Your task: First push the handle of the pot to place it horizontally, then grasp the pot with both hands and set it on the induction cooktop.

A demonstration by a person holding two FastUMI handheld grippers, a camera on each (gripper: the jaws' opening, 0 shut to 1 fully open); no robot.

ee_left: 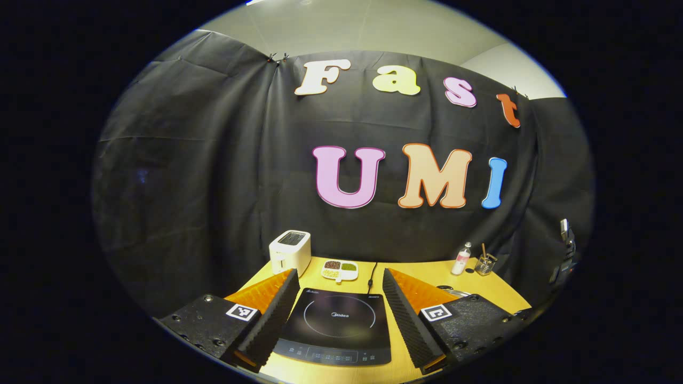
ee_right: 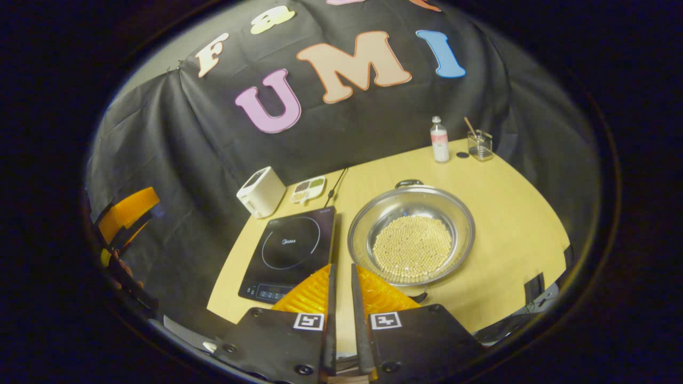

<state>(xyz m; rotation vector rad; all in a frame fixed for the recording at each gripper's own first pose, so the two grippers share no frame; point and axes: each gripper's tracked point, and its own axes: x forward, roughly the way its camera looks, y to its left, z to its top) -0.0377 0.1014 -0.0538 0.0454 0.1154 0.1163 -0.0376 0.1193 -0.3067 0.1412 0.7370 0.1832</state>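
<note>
Both claws raised above the surface, holding nothing.
Left claw spread wide, framing the induction cooktop; right claw narrowed to a slim gap, looking down on the pot of pale beads just right of the cooktop, handles near and far.

Setting: staged kitchen corner inside a recording booth. Evidence: black cloth wall draped behind a wooden worktop; plain room ceiling visible above the cloth. Kitchen items ahead of the right claw: induction cooktop, steel pot of pale beans, white toaster, divided snack dish, small bottle, glass.
</note>
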